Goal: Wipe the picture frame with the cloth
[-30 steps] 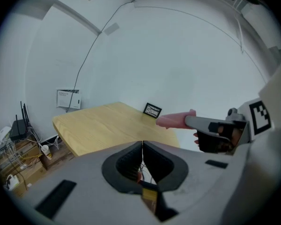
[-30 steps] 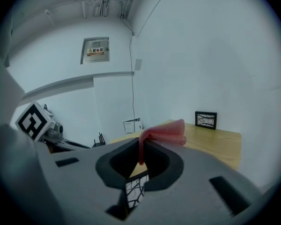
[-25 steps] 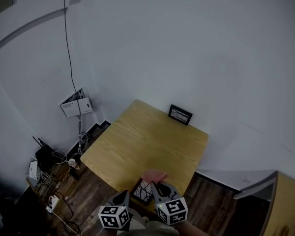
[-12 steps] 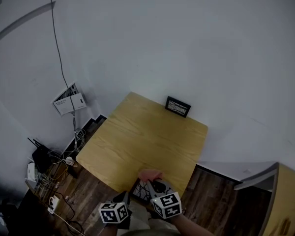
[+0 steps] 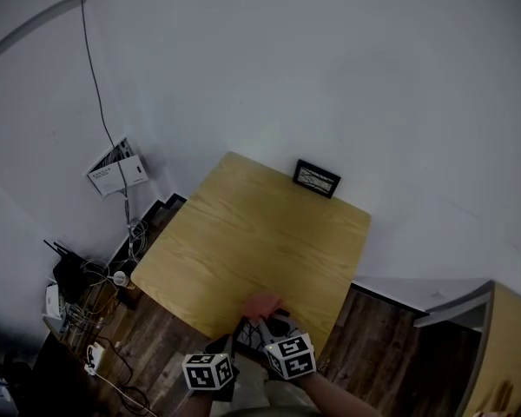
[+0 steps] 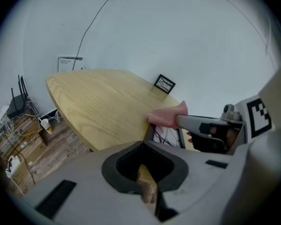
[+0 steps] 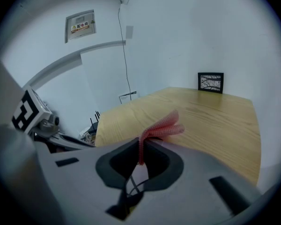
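A small black picture frame [image 5: 253, 334] with a branch print sits at the near edge of the wooden table [image 5: 243, 241]. My left gripper [image 5: 229, 349] is shut on its edge, and the frame's pale edge [image 6: 148, 189] shows between the jaws. My right gripper [image 5: 274, 325] is shut on a pink cloth [image 5: 262, 305], which lies against the top of the frame. In the right gripper view the cloth [image 7: 163, 127] sticks out past the gripper [image 7: 141, 146]. In the left gripper view the cloth [image 6: 168, 116] sits over the frame's face [image 6: 166, 136]. A second black frame [image 5: 317, 178] stands at the table's far edge.
White walls close in behind and to the left of the table. A cable [image 5: 94, 85] runs down the wall to a wall box [image 5: 115, 170]. A router [image 5: 65, 272] and tangled wires lie on the dark floor at left. A wooden cabinet [image 5: 504, 354] stands at the right.
Both grippers have drawn a little nearer and lower at the table's front edge, with the frame and cloth still in them. The cloth has shifted slightly left over the frame.
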`<state>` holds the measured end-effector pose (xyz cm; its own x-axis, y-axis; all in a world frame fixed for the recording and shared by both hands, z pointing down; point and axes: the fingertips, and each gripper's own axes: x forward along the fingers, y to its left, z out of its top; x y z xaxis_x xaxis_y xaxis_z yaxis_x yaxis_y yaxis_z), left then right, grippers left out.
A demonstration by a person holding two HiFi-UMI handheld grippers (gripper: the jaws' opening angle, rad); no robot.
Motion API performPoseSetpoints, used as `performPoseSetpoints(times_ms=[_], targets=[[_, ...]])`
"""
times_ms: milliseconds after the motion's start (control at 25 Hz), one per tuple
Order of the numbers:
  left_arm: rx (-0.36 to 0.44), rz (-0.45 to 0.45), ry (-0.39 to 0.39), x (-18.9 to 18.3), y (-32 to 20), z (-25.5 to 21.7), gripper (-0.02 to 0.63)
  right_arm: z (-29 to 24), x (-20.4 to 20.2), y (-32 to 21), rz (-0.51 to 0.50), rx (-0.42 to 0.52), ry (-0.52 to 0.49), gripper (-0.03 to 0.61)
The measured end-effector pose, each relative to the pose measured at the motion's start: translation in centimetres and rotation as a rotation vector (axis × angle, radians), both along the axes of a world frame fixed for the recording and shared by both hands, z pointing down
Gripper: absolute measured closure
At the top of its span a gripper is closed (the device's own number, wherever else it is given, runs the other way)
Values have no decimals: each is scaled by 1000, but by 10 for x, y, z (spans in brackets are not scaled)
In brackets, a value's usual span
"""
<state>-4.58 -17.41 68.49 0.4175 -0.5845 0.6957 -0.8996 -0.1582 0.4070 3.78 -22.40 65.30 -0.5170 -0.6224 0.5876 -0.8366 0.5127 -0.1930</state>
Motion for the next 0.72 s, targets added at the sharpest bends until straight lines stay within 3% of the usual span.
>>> performPoseSetpoints(times_ms=[240,720], targets=[[0,10,4,0,-2,0,609,20,1,0,1,-69,79,568],[9,3,2,-1,-3,0,609,33,10,8,9,-82,147,568]])
